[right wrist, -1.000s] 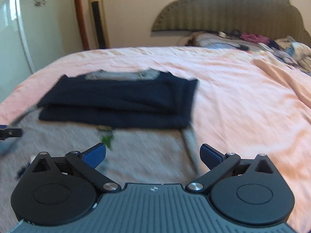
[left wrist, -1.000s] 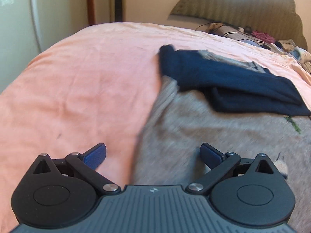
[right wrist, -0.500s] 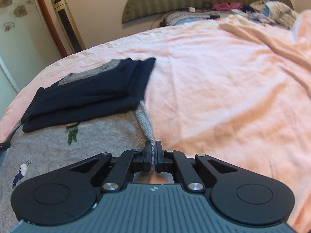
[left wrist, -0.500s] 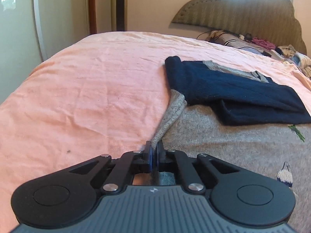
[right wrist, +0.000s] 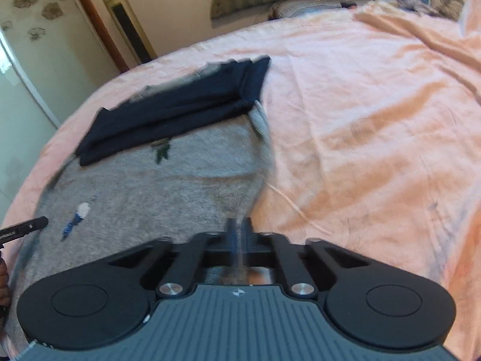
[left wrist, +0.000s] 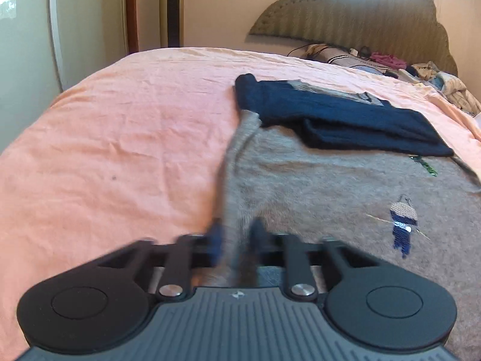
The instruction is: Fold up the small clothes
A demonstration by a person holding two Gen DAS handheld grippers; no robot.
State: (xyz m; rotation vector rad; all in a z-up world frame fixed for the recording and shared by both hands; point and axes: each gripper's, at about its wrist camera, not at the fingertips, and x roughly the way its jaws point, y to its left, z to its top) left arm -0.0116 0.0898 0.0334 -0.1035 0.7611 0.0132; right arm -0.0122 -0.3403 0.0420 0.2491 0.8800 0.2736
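Note:
A small grey sweater (left wrist: pixel 330 186) (right wrist: pixel 168 186) with stitched figures lies on the pink bedspread (left wrist: pixel 120 138), its navy sleeves (left wrist: pixel 345 120) (right wrist: pixel 180 105) folded across the chest. My left gripper (left wrist: pixel 236 234) is shut on the sweater's near left hem edge, with grey cloth pinched between the pads. My right gripper (right wrist: pixel 239 231) is shut on the near right hem edge, where the grey fabric rises into the jaws. The tip of the left gripper (right wrist: pixel 27 225) shows at the left edge of the right wrist view.
The pink bedspread (right wrist: pixel 375 120) spreads wide on both sides of the sweater. A padded headboard (left wrist: pixel 360 21) with a heap of clothes and pillows (left wrist: pixel 421 69) stands at the far end. A tower fan (right wrist: pixel 129 27) and wardrobe doors (right wrist: pixel 27 69) line the wall on the left.
Both grippers went from open over the hem to shut on its two corners. Since then both have moved with the cloth, and the hem edges now lift toward the jaws.

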